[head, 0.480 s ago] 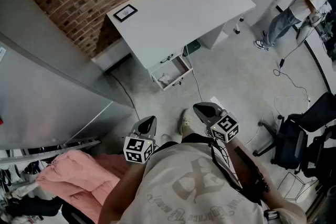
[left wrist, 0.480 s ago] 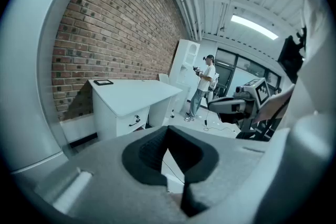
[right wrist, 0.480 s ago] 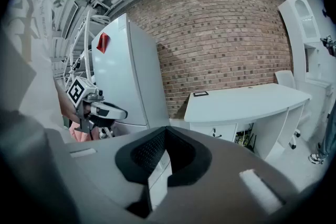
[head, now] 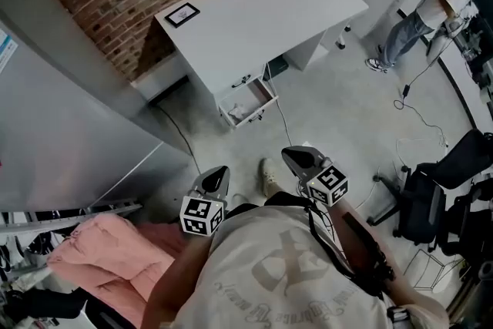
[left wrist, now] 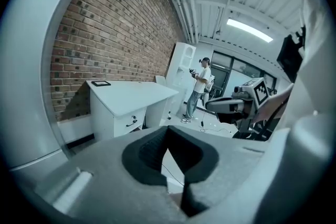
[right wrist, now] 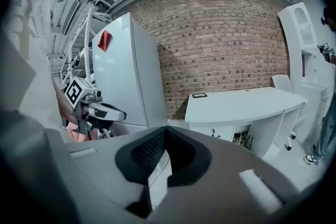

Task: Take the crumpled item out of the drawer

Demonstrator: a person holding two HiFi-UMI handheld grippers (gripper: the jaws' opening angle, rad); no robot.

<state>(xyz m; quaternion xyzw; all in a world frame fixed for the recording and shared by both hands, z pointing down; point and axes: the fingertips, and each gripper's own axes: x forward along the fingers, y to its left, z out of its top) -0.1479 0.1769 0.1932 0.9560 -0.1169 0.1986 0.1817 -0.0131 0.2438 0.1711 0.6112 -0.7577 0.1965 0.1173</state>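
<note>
The white desk (head: pixel 254 15) stands far ahead by the brick wall. Its top drawer (head: pixel 248 102) is pulled open, and a pale crumpled item (head: pixel 237 111) lies inside, too small to make out. Both grippers hang close to my chest, well short of the desk. The left gripper (head: pixel 215 179) and the right gripper (head: pixel 300 159) are both shut with nothing between their jaws. In the left gripper view the left gripper (left wrist: pixel 167 131) points at the desk (left wrist: pixel 131 96), and the right gripper (left wrist: pixel 231 106) shows at the side. In the right gripper view the right gripper (right wrist: pixel 165 131) faces the desk (right wrist: pixel 241 104).
A tall white cabinet (right wrist: pixel 126 71) stands on the left. A pink garment (head: pixel 108 254) lies over a rack at lower left. Black office chairs (head: pixel 443 189) stand on the right, a cable (head: pixel 424 115) runs over the floor, and a person (head: pixel 431 8) stands at far right.
The head view has shifted a little, so the desk and drawer sit slightly higher and further left. Both grippers stay shut and almost in place.
</note>
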